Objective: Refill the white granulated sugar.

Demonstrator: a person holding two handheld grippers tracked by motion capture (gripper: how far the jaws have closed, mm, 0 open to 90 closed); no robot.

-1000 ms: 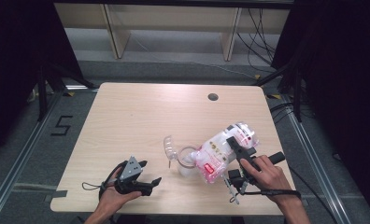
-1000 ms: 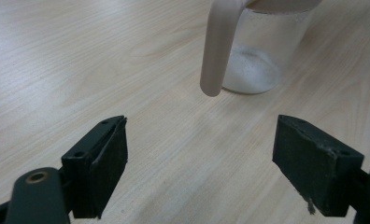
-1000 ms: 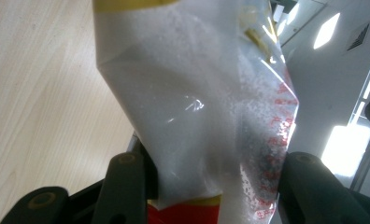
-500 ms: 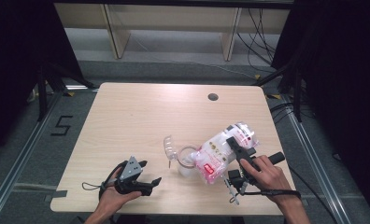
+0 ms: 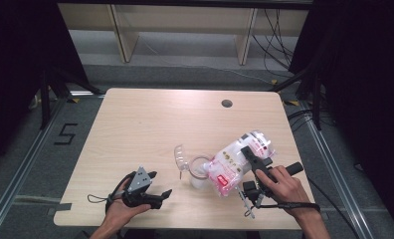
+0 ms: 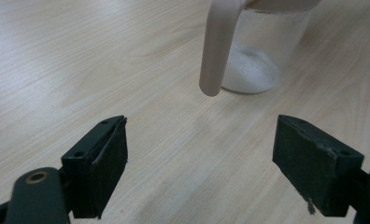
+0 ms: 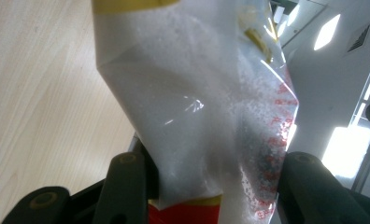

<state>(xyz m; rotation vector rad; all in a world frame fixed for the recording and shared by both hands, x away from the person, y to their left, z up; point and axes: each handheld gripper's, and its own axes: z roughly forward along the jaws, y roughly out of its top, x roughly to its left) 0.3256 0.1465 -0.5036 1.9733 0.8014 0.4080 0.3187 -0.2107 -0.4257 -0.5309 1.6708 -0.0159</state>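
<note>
A clear plastic bag of white grains [image 5: 233,163] with red print is tilted over a small clear container [image 5: 199,172] near the table's front right. My right gripper [image 5: 252,167] is shut on the bag; the bag [image 7: 197,107] bulges between both jaws in the right gripper view. The container [image 6: 260,51] has a pale handle [image 6: 219,44] and some white grains at its bottom. My left gripper [image 5: 157,186] rests low on the table to the container's left, open with nothing between its fingers [image 6: 101,168].
A clear lid or scoop [image 5: 181,157] lies just left of the container. The wooden table [image 5: 150,124] has a round cable hole [image 5: 227,103] at the back right. Dark frame posts and cables stand beyond the table's edges.
</note>
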